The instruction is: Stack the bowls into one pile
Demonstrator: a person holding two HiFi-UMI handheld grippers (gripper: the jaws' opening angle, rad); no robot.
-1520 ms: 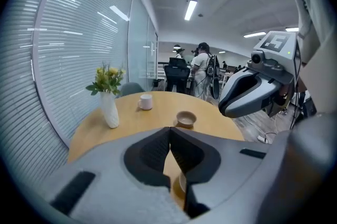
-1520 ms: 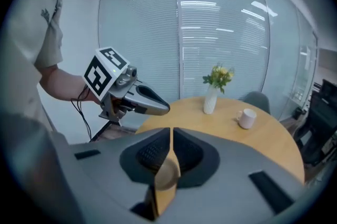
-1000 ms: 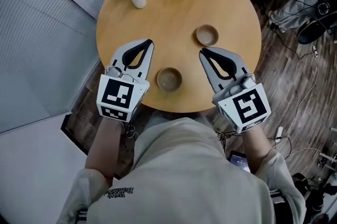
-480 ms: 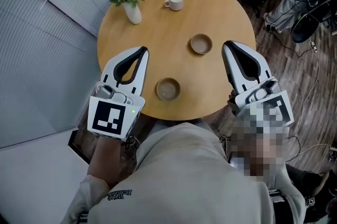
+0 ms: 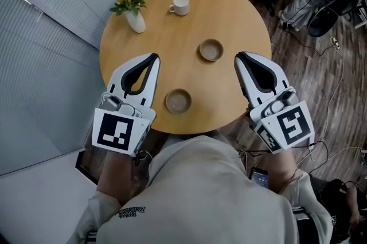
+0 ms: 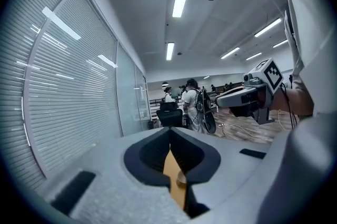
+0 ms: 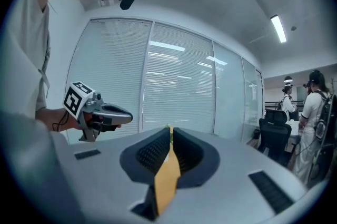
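The left claw point(image 5: 152, 58) and the right claw point(image 5: 239, 57) are both closed on nothing and are held above the near edge of the tabletop point(image 5: 235, 19), one on each side of the two bowls, which reads as a ready posture before either bowl is approached. The near bowl point(image 5: 178, 101) and the far bowl point(image 5: 210, 50) sit upright, empty and apart, not yet stacked, clear of the cup point(image 5: 180, 5) and flower vase point(image 5: 136, 20). The marker cubes point(image 5: 117, 131) carry only black-and-white patterns, and the shirt print point(image 5: 131, 211) is too small to read.
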